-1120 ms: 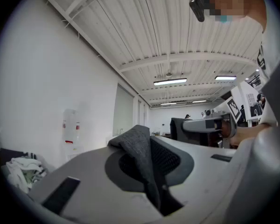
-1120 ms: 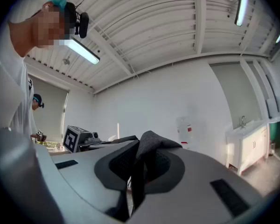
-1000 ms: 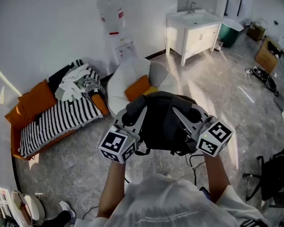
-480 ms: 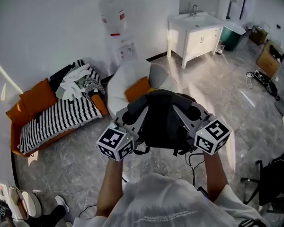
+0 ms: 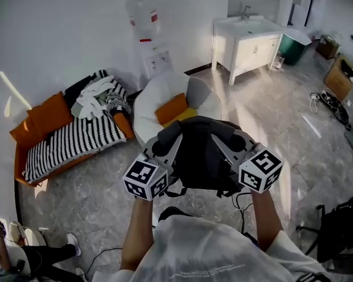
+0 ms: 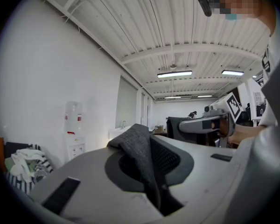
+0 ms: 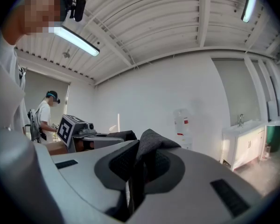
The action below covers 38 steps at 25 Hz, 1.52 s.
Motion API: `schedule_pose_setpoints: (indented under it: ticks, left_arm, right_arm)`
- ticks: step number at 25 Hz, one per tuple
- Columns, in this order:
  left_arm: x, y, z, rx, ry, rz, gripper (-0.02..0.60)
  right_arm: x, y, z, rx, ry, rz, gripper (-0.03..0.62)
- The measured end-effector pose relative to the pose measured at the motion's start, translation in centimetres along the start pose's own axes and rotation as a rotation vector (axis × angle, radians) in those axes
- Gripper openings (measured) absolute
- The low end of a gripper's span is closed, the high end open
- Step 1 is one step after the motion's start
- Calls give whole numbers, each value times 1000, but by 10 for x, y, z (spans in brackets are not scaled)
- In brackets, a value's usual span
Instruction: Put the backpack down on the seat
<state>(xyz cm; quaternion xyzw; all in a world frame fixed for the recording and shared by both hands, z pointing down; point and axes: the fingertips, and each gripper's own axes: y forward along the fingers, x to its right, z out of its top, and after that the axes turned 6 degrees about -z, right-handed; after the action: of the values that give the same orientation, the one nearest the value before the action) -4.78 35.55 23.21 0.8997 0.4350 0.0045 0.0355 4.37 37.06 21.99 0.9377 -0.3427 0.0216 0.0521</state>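
A black backpack [image 5: 197, 153] hangs in the air between my two grippers, just in front of a round white seat [image 5: 159, 98] with an orange cushion [image 5: 172, 107]. My left gripper [image 5: 163, 140] is shut on a grey fabric strap [image 6: 139, 157] of the backpack, which fills the slot between its jaws in the left gripper view. My right gripper [image 5: 230, 138] is shut on the other strap [image 7: 144, 164], pinched the same way in the right gripper view. Both grippers point up and away from me, side by side.
A low orange couch [image 5: 41, 128] with a striped blanket and clothes lies at the left wall. A water dispenser [image 5: 150, 40] stands behind the seat, a white sink cabinet [image 5: 247, 40] at the back right. Cables lie on the grey floor. Another person [image 7: 41, 118] stands far off.
The backpack and both grippers have hardly moved within the view. The room has shifted slightly down and right in the head view, and a seated person's legs now show at the bottom left.
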Motion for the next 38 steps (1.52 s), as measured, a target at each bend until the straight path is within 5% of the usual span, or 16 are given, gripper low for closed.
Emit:
schedule_pose_setpoints:
  ticks: [5, 19, 38]
  left_arm:
    - [4, 6, -1, 36, -47, -13, 58]
    - [-32, 42, -17, 4, -25, -33, 60]
    - [-171, 127, -18, -22, -45, -86, 60]
  right_arm:
    - [10, -4, -9, -17, 32, 16, 32]
    - [45, 31, -18, -35, 40, -5, 32]
    - [130, 163, -7, -56, 82, -38, 32]
